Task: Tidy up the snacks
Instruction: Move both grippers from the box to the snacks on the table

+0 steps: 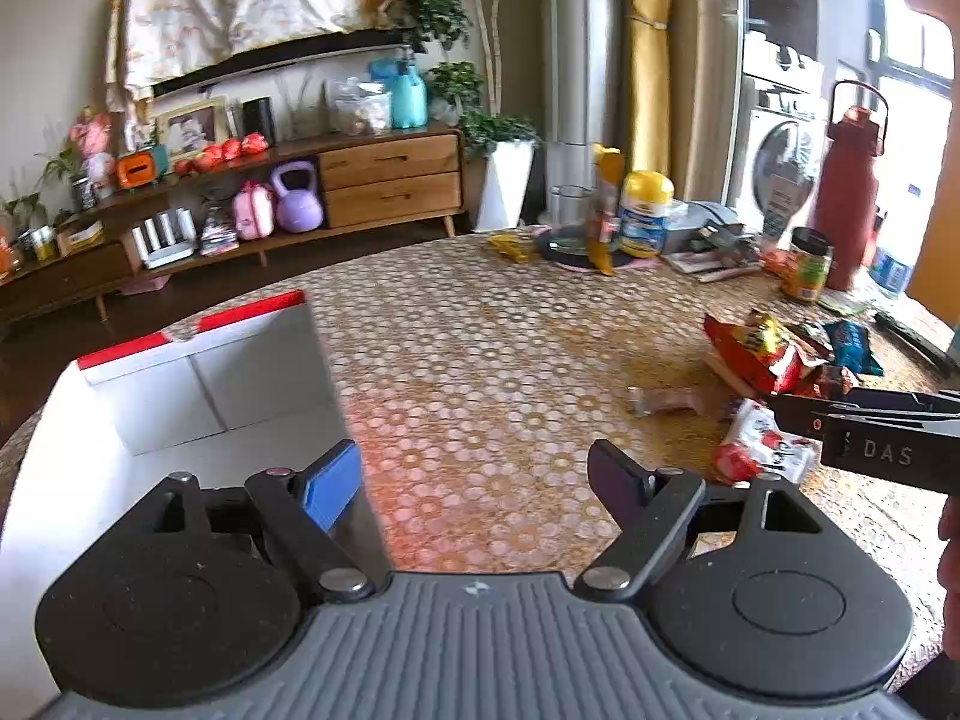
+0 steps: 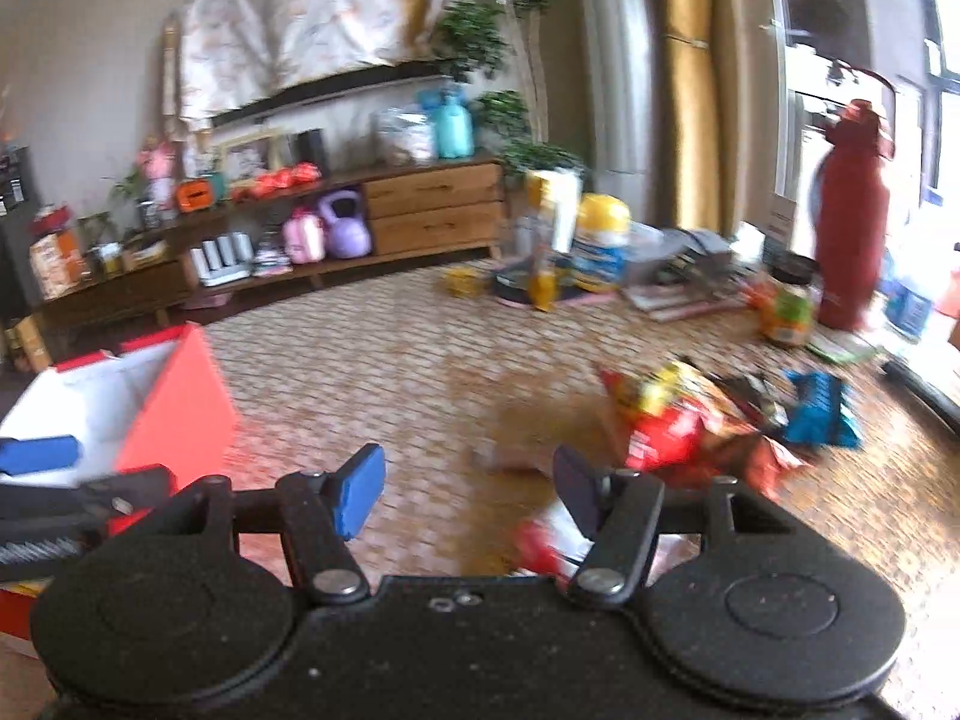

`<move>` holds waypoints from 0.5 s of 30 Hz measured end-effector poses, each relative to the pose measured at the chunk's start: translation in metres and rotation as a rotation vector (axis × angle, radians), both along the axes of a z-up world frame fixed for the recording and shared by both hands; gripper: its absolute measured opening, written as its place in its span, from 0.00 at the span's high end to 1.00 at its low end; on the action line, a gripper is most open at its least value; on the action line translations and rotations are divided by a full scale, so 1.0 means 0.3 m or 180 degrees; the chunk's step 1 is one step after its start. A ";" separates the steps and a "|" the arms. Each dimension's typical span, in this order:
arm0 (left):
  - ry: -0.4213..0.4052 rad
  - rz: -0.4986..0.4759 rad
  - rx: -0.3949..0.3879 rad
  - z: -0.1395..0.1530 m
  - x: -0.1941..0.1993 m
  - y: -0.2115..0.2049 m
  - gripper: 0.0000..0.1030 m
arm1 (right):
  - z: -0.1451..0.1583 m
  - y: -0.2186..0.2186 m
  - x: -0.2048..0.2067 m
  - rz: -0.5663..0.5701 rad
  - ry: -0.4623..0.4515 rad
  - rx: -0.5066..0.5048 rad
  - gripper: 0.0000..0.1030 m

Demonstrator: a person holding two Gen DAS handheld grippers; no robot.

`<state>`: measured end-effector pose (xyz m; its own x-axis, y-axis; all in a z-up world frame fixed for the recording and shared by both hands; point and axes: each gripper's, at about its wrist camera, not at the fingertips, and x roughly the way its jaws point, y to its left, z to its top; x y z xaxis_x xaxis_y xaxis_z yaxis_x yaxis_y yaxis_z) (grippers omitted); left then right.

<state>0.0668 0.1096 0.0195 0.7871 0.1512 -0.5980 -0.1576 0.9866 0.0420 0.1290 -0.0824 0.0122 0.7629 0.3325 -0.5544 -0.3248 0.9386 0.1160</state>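
Left wrist view shows the desk (image 1: pixel 468 324) first, a broad surface under a cloth patterned with rings, running from the lens to the clutter at its far edge. Next in size is the red-and-white box (image 1: pixel 198 384), open at the top, standing on the near left part of the desk with its white inside bare where it can be seen. The left hand-held gripper (image 1: pixel 474 480) hangs just right of the box with its jaws spread wide and only desk cloth between them. At the right edge the right hand-held gripper (image 1: pixel 864 420) comes in sideways over the snacks.

The snack pile lies on the right side of the desk, well apart from the box — a red and yellow chip bag (image 1: pixel 762 354) on top, a blue packet (image 1: pixel 852 345) just behind it, and a red and white packet (image 1: pixel 759 447) nearer the lens. A small clear wrapper (image 1: pixel 660 399) lies alone on the cloth, left of the pile.

In the blurred right wrist view the right hand-held gripper (image 2: pixel 474 489) has its jaws spread, nothing pinched, with the red and white packet (image 2: pixel 552 540) on the desk just below its dark finger (image 2: pixel 579 492) — whether they touch cannot be told. A tall red flask (image 2: pixel 852 216) stands at the far right.
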 end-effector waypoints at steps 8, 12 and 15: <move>0.0052 -0.0330 -0.0005 -0.034 0.059 -0.133 0.18 | -0.059 -0.174 0.027 -0.0398 0.0059 -0.0021 0.38; 0.0050 -0.0581 0.0062 -0.063 0.099 -0.216 0.18 | -0.070 -0.248 0.056 -0.0580 0.0035 -0.0040 0.38; 0.0028 -0.0769 0.0102 -0.088 0.127 -0.277 0.18 | -0.083 -0.297 0.082 -0.0689 0.0065 -0.0043 0.38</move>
